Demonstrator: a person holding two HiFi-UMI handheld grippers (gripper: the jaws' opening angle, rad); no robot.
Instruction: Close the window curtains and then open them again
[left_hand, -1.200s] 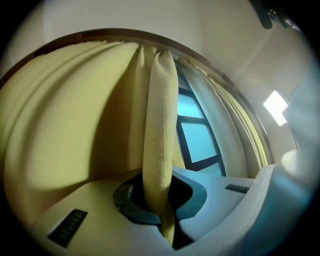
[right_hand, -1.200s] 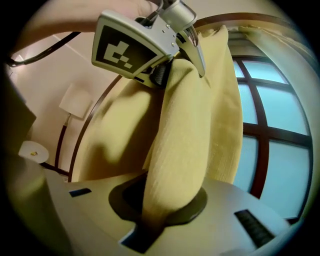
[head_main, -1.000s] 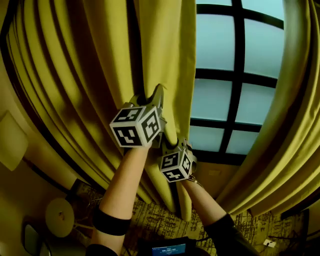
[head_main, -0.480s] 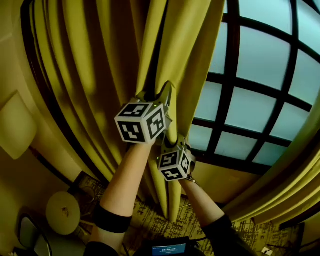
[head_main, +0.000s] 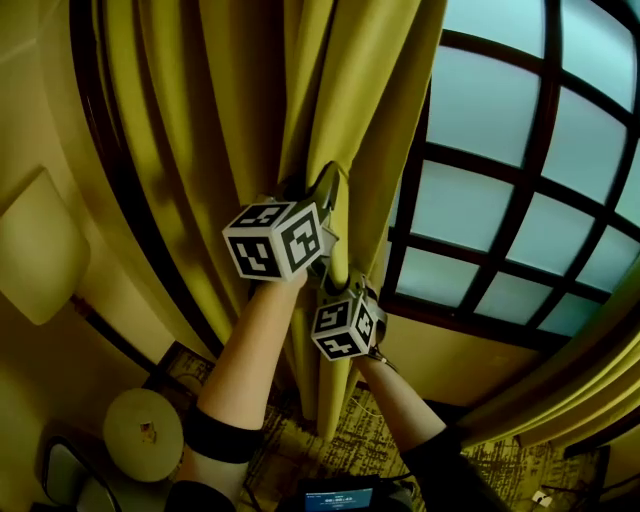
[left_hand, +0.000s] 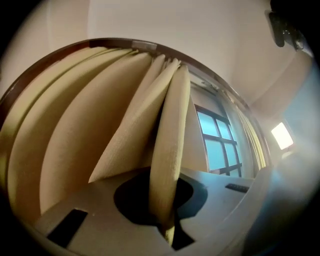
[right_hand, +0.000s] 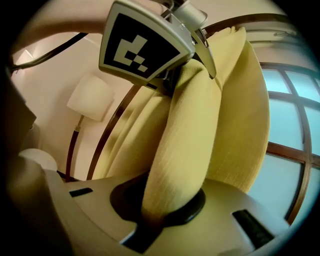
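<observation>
1. Curtain (head_main: 345, 100) hangs bunched left of the window (head_main: 500, 180), leaving the panes uncovered.
2. My left gripper (head_main: 324, 188) and right gripper (head_main: 350, 285) both clamp its edge fold at the window's left side.
3. A sideways jerk could pull the thin fold free.

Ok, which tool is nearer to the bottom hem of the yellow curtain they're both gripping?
Right. The right tool is shut on the curtain fold lower down, closer to the hem; the left tool is shut on the same fold just above it.
</observation>
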